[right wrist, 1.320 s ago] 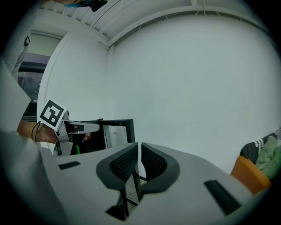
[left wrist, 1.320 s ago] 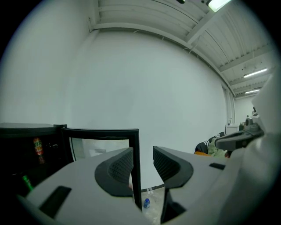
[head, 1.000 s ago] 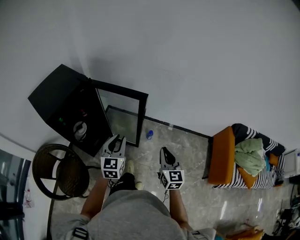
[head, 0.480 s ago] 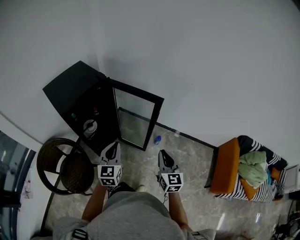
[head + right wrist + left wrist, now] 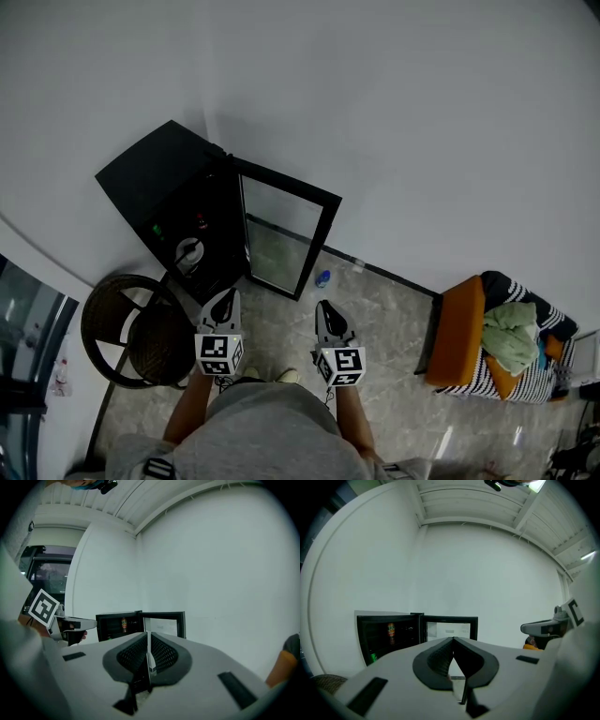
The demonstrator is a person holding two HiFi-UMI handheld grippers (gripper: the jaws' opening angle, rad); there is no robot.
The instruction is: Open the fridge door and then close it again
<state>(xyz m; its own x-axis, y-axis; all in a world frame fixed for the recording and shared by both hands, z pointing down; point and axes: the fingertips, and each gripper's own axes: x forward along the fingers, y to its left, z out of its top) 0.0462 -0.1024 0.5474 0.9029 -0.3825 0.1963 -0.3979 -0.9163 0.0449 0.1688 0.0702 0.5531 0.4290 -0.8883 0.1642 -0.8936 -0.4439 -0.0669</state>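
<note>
**Door wide open, nobody on it**

Fridge sits at the floor's edge by the wall, front swung out. Left claw and right claw are pinched together, empty, well apart from it. A shove could skid off the glass or slam it.

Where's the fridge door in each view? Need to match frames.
Head view: door left of centre, standing open.
Left gripper view: door mid-frame, slightly below centre.
Right gripper view: door mid-frame, slightly below centre.
Shared landmark: open fridge at the door's left in all three.
</note>
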